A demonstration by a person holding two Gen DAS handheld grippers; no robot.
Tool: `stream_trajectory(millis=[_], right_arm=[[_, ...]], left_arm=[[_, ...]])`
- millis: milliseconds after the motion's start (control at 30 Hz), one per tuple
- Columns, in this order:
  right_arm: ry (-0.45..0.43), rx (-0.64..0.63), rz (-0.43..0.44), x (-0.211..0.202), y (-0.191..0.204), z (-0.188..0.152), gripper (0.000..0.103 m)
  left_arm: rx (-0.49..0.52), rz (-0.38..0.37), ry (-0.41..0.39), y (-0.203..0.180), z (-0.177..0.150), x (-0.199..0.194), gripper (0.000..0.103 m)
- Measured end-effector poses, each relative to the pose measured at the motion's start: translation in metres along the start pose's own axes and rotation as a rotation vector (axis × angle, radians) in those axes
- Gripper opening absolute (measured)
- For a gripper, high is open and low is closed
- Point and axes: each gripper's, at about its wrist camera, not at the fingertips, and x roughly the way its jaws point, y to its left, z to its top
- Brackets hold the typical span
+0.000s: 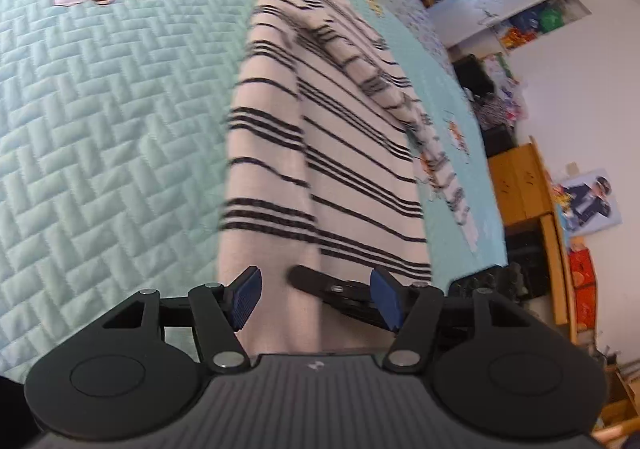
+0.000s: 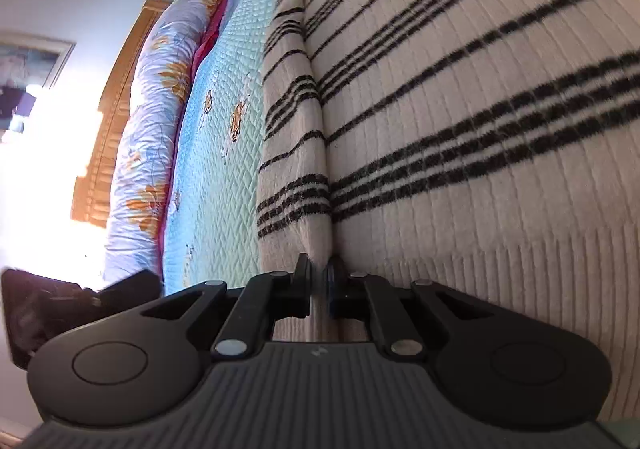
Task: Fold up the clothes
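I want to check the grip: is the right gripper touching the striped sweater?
Touching. In the right wrist view the right gripper has its jaws closed on a fold of the striped sweater; no gap shows.

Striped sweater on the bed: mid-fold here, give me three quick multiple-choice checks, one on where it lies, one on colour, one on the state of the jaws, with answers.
1. Where does the striped sweater lie?
A. On a wooden floor
B. On the quilted bedspread
C. In a basket

2. What colour are the sweater's stripes?
A. Red
B. Green
C. Black

3. How do the jaws stand?
A. Left open, right shut on the sweater
B. Both open
C. Left shut, right open

Answers:
1 B: the left wrist view shows the pale teal quilt around the sweater.
2 C: dark black bands cross cream knit in both views.
3 A: the left gripper has its blue pads wide apart over the hem, while the right gripper has its pads pressed together on a fold of the knit.
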Motion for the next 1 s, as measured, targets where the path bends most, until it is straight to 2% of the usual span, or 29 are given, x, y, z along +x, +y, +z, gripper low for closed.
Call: stream_trajectory(millis=[100, 200, 300, 367, 400, 500, 600, 700, 833, 1000], right_arm=[[0.002, -0.055, -0.024, 0.003, 0.006, 0.000, 0.007], [0.000, -0.055, -0.025, -0.005, 0.007, 0.004, 0.010], [-0.048, -0.053, -0.039, -0.026, 0.006, 0.013, 0.021], [-0.106, -0.040, -0.033, -0.040, 0.005, 0.028, 0.036], [-0.117, -0.039, -0.029, -0.040, 0.005, 0.038, 0.039], [-0.132, -0.042, -0.016, -0.030, 0.007, 0.071, 0.040], [-0.112, -0.056, -0.016, 0.003, 0.014, 0.099, 0.040], [-0.088, -0.025, 0.005, 0.039, 0.014, 0.125, 0.040], [-0.038, 0.054, 0.077, 0.071, 0.009, 0.148, 0.040], [0.042, 0.060, 0.132, 0.091, 0.010, 0.157, 0.040]], left_arm=[[0.030, 0.014, 0.031, -0.006, -0.005, 0.013, 0.065], [0.021, 0.048, 0.085, 0.003, -0.008, 0.034, 0.065], [0.033, 0.087, 0.118, 0.008, -0.011, 0.047, 0.064], [0.061, 0.096, 0.131, 0.007, -0.011, 0.049, 0.064], [0.080, 0.092, 0.125, 0.005, -0.010, 0.047, 0.064], [0.139, 0.072, 0.095, -0.003, -0.006, 0.038, 0.064], [0.198, 0.051, 0.064, -0.011, -0.002, 0.029, 0.065], [0.224, 0.039, 0.076, -0.014, 0.001, 0.040, 0.065], [0.214, 0.032, 0.143, -0.004, 0.001, 0.064, 0.065], [0.176, -0.006, 0.164, 0.011, 0.004, 0.070, 0.065]])
